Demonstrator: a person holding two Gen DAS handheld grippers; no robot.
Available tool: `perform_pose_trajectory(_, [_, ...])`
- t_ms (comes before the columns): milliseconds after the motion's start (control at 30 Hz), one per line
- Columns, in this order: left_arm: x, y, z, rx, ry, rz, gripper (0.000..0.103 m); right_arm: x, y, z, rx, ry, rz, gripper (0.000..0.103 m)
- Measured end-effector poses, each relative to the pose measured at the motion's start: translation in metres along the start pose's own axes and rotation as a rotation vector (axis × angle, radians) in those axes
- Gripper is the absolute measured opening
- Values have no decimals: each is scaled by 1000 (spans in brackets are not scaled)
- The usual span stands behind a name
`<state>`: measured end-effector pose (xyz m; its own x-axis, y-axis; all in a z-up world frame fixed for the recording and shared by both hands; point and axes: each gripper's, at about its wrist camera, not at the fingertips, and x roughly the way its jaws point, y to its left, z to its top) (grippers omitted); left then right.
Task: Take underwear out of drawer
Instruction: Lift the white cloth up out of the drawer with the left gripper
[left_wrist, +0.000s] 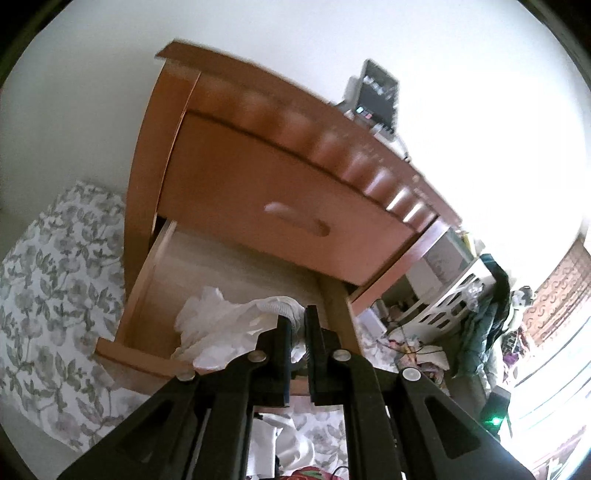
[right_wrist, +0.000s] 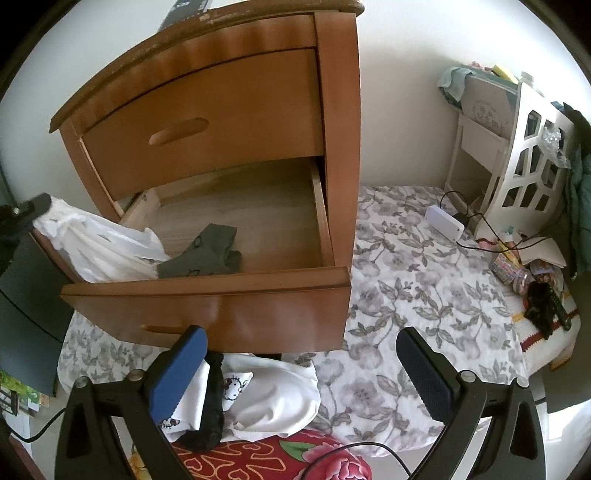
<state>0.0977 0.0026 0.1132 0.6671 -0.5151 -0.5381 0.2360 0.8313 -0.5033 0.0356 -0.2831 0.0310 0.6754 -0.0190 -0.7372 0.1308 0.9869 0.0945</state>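
White walls (right_wrist: 399, 92), floral sheet (right_wrist: 406, 280), white cut-out shelf (right_wrist: 524, 162)

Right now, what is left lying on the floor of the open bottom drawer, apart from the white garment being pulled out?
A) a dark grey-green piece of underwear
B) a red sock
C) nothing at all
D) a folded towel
A: a dark grey-green piece of underwear lies on the open bottom drawer floor beside the white garment caught in the left gripper's jaws.

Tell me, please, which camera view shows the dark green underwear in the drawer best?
The right wrist view: the dark green underwear lies unobstructed on the drawer floor beside the white garment. In the left wrist view it is not visible; only the white garment shows there.
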Motion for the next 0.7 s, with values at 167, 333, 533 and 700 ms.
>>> perform_pose_trajectory(167, [-19, -11, 4, 25, -45, -26, 7, -4, 1, 0, 0, -8, 2, 103])
perform_pose_trajectory(333, [-40, -24, 7, 52, -91, -61, 6, -7, 1, 0, 1, -12, 2, 103])
perform_pose_trajectory(533, [-63, -39, 10, 93, -140, -93, 6, -12, 1, 1, 3, -23, 4, 103])
perform_pose_trajectory(700, [-77, -49, 10, 118, -168, -116, 6, -17, 2, 1, 4, -31, 7, 103])
